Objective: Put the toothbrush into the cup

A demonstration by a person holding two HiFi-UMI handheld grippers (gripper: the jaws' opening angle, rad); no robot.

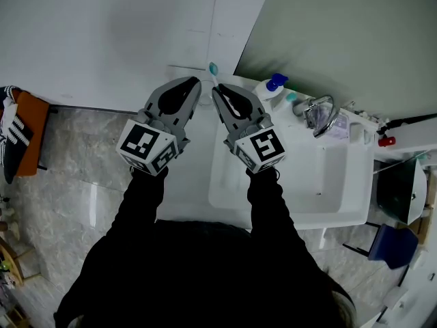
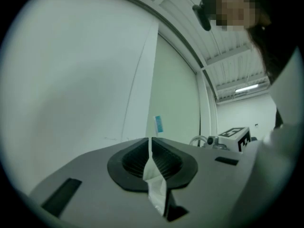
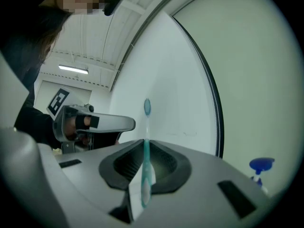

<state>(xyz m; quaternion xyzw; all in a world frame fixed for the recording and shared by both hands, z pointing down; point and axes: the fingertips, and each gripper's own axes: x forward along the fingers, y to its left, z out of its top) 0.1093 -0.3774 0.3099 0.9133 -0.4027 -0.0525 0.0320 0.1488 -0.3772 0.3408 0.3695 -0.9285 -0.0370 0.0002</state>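
Right gripper (image 1: 218, 96) is clamping narrowly on the toothbrush (image 3: 147, 160), its head sticking out at 12 o'clock, above the sink's (image 1: 328, 180) 10 o'clock corner. Left gripper (image 1: 195, 86) is pinching fully closed on a white scrap (image 2: 154, 175).

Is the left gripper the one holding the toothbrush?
No: the teal toothbrush is clamped in the right gripper, while the left gripper pinches only a thin white strip.

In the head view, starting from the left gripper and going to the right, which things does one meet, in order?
First the left gripper → right gripper, holding the toothbrush → white bottle with blue pump → faucet.
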